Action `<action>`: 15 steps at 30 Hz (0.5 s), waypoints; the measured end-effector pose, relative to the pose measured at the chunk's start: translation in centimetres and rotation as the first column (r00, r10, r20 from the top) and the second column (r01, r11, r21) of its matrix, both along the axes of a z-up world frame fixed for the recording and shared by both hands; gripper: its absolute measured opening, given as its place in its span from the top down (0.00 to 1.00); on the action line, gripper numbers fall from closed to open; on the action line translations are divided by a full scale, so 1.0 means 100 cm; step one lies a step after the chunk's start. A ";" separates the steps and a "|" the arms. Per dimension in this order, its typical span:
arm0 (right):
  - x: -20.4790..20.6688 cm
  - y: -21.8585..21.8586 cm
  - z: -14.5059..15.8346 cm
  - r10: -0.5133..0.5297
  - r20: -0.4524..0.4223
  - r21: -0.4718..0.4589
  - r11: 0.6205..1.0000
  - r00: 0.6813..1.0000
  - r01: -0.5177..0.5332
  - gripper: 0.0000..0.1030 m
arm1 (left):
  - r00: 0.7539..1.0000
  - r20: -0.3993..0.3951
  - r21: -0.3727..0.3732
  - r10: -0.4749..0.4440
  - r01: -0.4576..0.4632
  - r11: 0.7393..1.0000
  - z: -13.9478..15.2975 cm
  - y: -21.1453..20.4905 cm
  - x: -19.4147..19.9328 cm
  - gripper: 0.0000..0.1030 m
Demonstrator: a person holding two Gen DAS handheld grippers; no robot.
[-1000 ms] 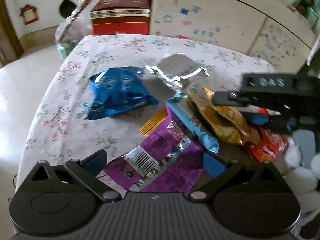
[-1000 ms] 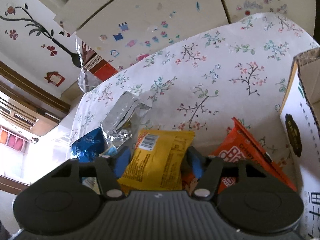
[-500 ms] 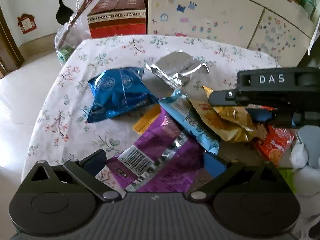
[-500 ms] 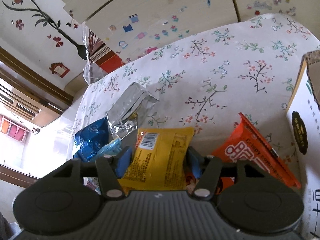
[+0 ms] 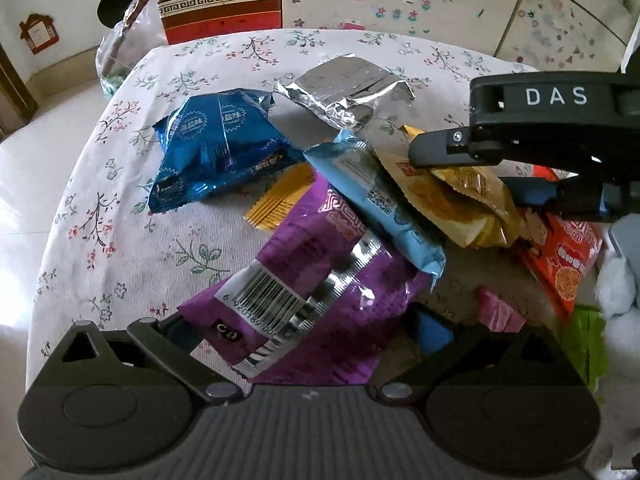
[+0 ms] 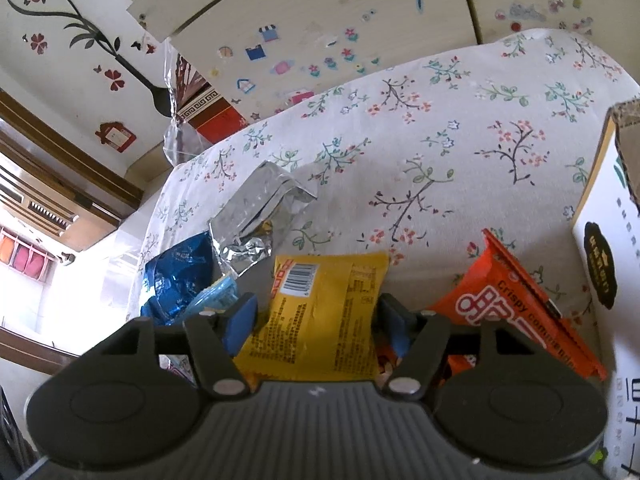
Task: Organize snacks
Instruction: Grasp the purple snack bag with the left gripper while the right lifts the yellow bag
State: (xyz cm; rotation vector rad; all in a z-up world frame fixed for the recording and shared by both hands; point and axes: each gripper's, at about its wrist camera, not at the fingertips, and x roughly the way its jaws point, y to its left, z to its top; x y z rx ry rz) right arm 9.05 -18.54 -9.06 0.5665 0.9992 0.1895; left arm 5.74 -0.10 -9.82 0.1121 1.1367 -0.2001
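Floral tablecloth (image 6: 460,120) under scattered snacks (image 5: 328,264); stickered cabinet (image 6: 320,20) behind.

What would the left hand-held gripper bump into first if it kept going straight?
Most likely the purple snack packet: it lies right between the open fingers of the left hand-held gripper, on top of the pile. How far off it is cannot be told.

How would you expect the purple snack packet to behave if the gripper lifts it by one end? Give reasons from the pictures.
The purple snack packet looks like thin, creased film, so it would probably droop. Its glossy surface may slip between the pads. It lies flat and partly under the light blue packet, which would likely shift.
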 end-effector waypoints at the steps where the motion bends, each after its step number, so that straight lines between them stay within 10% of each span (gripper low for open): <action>1: 0.000 0.001 0.000 0.003 0.001 -0.002 1.000 1.000 -0.003 0.30 | 1.000 0.004 -0.001 0.001 -0.001 1.000 0.000 0.000 0.000 0.00; 15: -0.007 -0.001 0.009 0.007 0.029 0.010 1.000 1.000 -0.007 0.44 | 0.999 0.031 -0.047 0.029 -0.028 0.999 0.015 0.010 -0.006 0.17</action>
